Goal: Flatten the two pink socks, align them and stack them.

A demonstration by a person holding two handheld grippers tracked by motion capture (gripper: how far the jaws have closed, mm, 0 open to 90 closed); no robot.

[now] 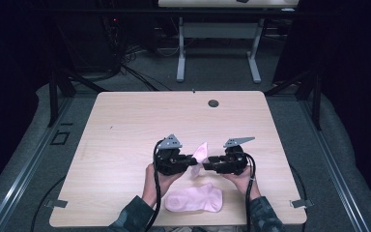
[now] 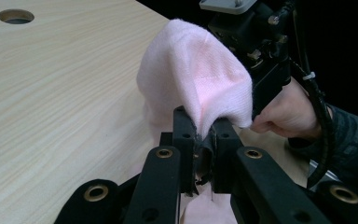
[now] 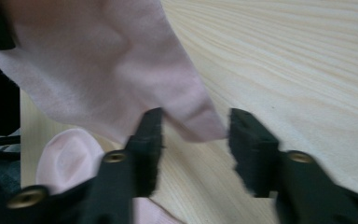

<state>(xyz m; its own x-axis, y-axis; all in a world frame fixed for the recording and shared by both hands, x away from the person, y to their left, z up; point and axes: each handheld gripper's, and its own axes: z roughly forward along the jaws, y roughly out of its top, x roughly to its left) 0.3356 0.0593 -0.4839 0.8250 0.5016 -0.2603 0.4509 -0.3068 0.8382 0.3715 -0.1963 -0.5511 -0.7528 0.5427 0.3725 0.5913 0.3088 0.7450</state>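
Two pink socks on a light wooden table (image 1: 125,121), worked by a person with a hand-held gripper in each hand. Item one: raised sock (image 1: 201,153), held off the tabletop between the two grippers, standing up as a soft peak; in the left gripper view its fabric (image 2: 200,79) drapes over the jaw tips, and in the right gripper view it hangs as a broad pink sheet (image 3: 107,70) with one corner dropping toward the jaws. Item two: flat sock (image 1: 194,199), lying on the table near the front edge, just below the hands and apart from both grippers; a rounded part of it shows low in the right gripper view (image 3: 70,158). Left gripper (image 1: 193,159): jaws pressed together, pinching an edge of the raised sock, with cloth bunched in the narrow slit between the pads. Right gripper (image 1: 207,163): jaws spread, the hanging corner of the raised sock lying in the gap between them, pads not pressing on it. Further fittings: round cable hole (image 1: 213,103) near the far edge of the table; a second table (image 1: 217,29) on white legs stands beyond, on a grey floor.
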